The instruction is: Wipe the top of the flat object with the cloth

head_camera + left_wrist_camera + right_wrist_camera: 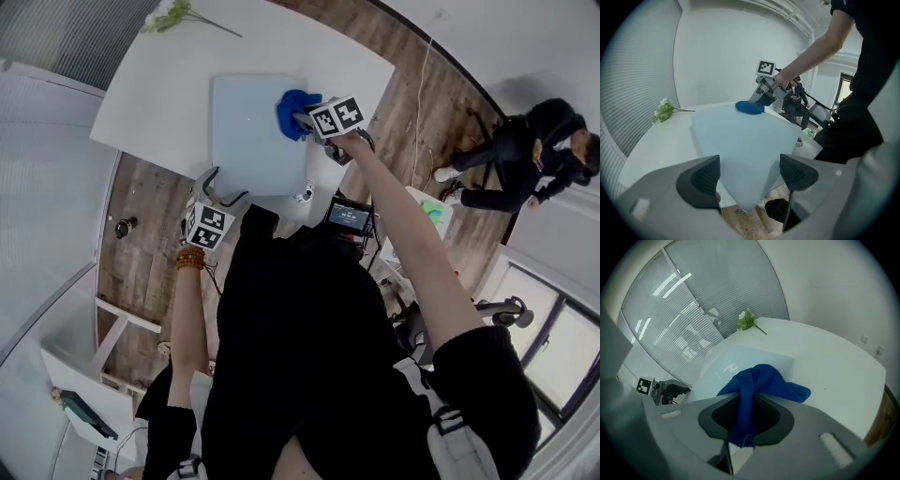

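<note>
Right gripper (745,417): jaws clenched on a twisted fold of the blue cloth (764,380). The rest of the cloth bunches just ahead of the jaws, resting on the pale panel (736,359) by its far right edge.

Panel: lies flat on the white worktop (834,371).

Left gripper (752,176): jaws released, nothing between them; the panel's near corner lies ahead, ungripped.

Step judged: wiping. Method: press the bunched cloth flat and sweep overlapping strokes from that edge across the bare span toward the near corner. Brace the panel if it slides.
</note>
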`<action>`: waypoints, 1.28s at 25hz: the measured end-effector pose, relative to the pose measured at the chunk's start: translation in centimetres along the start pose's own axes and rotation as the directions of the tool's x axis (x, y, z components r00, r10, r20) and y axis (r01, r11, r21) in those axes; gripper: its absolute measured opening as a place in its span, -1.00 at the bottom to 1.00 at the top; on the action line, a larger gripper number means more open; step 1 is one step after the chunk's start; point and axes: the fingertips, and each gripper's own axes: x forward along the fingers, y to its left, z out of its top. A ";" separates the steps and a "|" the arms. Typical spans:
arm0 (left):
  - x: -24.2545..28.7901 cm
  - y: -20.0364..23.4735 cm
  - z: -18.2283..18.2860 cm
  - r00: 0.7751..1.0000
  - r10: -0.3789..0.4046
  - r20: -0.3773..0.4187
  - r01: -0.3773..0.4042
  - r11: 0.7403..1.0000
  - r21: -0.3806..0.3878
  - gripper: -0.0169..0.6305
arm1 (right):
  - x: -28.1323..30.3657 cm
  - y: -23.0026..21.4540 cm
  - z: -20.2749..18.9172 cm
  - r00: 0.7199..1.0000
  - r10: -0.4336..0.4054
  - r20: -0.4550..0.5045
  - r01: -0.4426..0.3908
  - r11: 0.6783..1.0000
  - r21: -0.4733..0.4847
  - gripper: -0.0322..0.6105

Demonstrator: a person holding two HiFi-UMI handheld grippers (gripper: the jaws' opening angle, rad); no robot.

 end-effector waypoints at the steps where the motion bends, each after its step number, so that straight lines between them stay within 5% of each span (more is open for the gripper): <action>1: 0.0 0.1 0.0 1.000 0.000 0.002 0.000 1.000 0.000 0.24 | 0.0 0.1 0.0 1.000 0.001 -0.001 -0.001 1.000 0.000 -0.59; 32: 0.2 0.1 0.2 1.000 0.001 0.018 -0.001 1.000 0.000 0.24 | -0.3 4.2 -4.5 0.997 0.068 -0.042 -0.071 0.995 -0.065 -0.60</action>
